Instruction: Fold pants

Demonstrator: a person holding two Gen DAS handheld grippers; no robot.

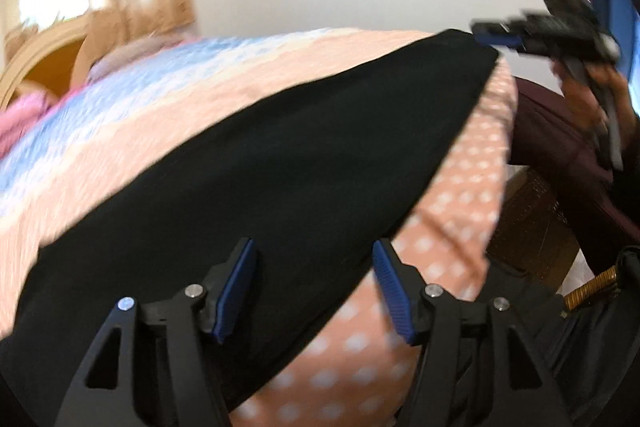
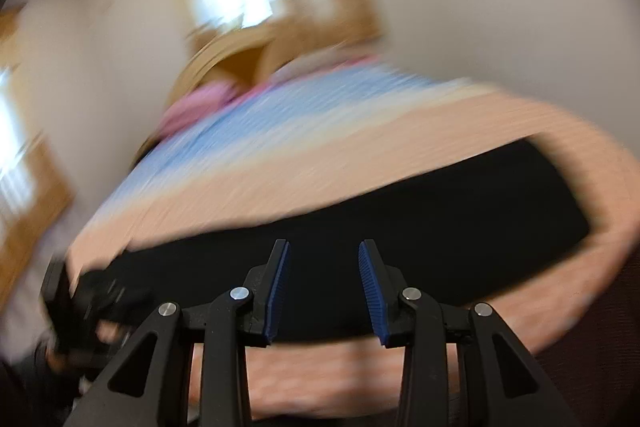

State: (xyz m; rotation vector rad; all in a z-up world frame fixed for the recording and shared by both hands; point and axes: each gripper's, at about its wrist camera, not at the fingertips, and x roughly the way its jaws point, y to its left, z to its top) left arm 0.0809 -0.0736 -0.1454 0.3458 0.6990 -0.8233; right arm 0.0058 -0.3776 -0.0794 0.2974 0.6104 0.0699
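Note:
Black pants [image 1: 280,163] lie flat as a long band on a bed with a peach dotted cover [image 1: 460,195]. My left gripper [image 1: 314,251] is open and empty, its jaws apart just above the near end of the pants. In the left wrist view the right gripper [image 1: 496,37] shows at the pants' far corner, blurred. In the right wrist view the pants [image 2: 400,227] stretch across the bed and my right gripper [image 2: 324,251] is open above them, holding nothing. The left gripper [image 2: 92,299] shows blurred at the pants' left end.
The bed cover turns blue [image 1: 100,115] farther back, with a pink pillow [image 1: 20,119] and a wooden headboard [image 1: 44,55] by a white wall. A brown box [image 1: 532,219] stands beside the bed. The person's dark red clothing [image 1: 560,131] is at the right.

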